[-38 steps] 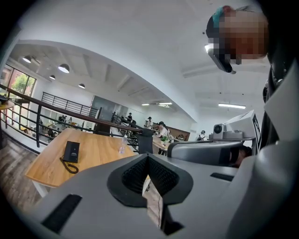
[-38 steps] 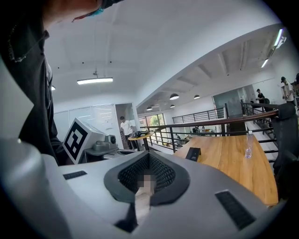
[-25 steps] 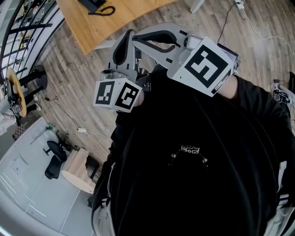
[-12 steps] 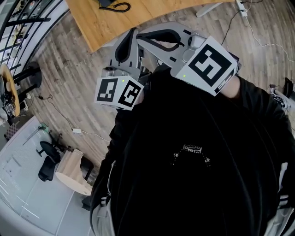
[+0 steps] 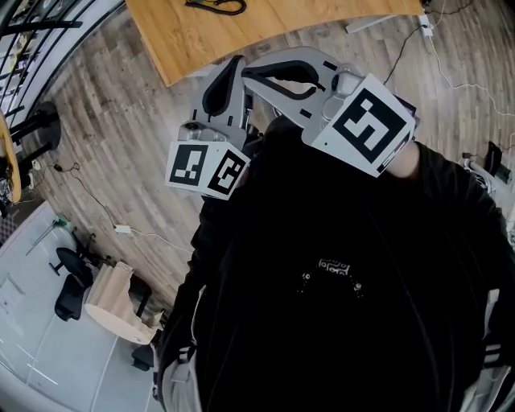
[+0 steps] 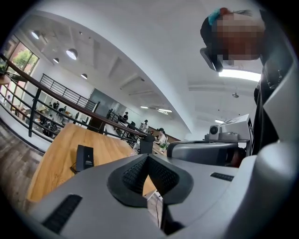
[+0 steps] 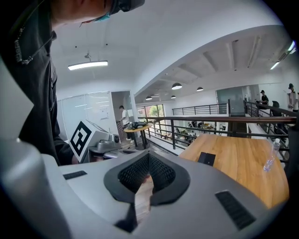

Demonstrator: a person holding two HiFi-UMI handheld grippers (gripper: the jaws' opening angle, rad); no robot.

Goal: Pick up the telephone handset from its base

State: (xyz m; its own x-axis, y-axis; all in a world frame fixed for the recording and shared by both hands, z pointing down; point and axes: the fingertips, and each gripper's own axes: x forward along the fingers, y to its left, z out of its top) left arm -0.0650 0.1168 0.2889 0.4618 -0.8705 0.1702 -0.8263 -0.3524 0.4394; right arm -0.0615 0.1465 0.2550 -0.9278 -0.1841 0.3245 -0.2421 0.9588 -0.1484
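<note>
grey fingers of the left gripper (image 6: 147, 156) and right gripper (image 7: 148, 155) are pressed together on nothing, held close to the chest, probably since no reach has begun. well ahead, in from the wooden bench's (image 6: 56, 158) near edge, lies the phone (image 6: 85, 157): a flat black block with a cord (image 5: 217, 7); handset and base cannot be told apart.

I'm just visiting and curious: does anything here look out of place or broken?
Nothing stands out. The telephone sits on the wooden table; only loose cables trail across the floor.
</note>
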